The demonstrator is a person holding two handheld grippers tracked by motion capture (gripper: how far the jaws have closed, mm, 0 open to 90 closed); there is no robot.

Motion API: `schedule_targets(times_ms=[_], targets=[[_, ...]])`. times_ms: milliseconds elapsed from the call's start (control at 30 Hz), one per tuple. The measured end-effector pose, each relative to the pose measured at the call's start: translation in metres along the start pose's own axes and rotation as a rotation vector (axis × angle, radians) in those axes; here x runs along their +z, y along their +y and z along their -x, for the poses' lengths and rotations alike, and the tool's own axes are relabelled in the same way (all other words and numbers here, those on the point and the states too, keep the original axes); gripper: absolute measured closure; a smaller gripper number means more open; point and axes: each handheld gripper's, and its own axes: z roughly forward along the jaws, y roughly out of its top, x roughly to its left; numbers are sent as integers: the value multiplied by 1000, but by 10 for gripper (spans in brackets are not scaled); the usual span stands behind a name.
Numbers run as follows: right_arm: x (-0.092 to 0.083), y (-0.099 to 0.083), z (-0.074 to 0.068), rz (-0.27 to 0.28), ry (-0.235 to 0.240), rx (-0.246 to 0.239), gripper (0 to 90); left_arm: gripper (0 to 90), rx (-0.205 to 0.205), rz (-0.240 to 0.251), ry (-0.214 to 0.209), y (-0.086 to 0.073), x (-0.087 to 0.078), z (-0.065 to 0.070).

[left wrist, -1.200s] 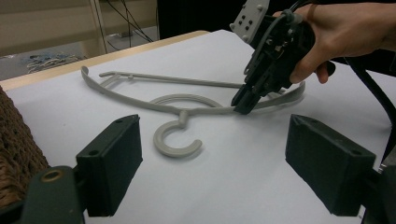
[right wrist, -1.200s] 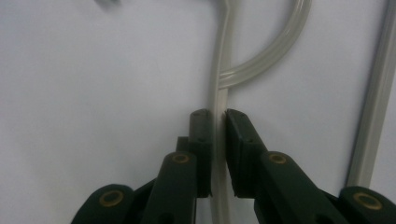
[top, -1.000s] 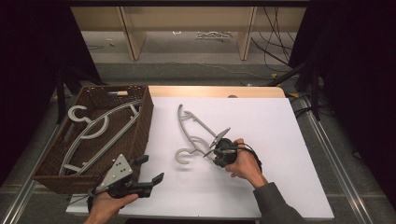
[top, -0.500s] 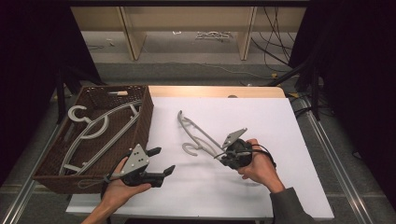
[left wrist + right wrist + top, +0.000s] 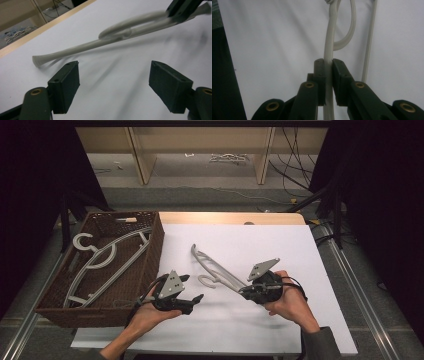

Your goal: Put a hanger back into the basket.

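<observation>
While the right tool point(image 5: 243, 291) clamps one arm of the grey hanger point(image 5: 216, 268), holding it tilted over the white tabletop point(image 5: 280, 250), the left tool point(image 5: 192, 290) gapes empty just short of the hanger's free end, its jaws having just narrowed slightly.

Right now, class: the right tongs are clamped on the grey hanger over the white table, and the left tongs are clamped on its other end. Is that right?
Not quite. The right tongs do clamp the grey hanger over the white table, but the left tongs stand open with nothing between them, short of the hanger's end. The left gripper view shows it.
</observation>
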Motion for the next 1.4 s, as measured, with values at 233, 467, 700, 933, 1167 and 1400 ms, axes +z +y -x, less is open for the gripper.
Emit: schedule_targets(times_ms=[233,467,700,933,1167,1400], targets=[[-8,-5,-2,9,3,4,825,256,40,-11,31,4,29,-6],[-13,-7,-3,8,10,3,825,256,86,-4,40,5,50,-12],[-13,-9,-4,11,33,-2,825,272,158,0,26,7,59,-15],[-13,-11,-3,21,30,4,825,357,167,36,-33,9,66,-21],[-12,-12,-2,9,35,8,825,377,249,37,-65,11,69,-24],[-12,-13,-1,14,44,-1,824,407,330,0,-134,20,78,-22]])
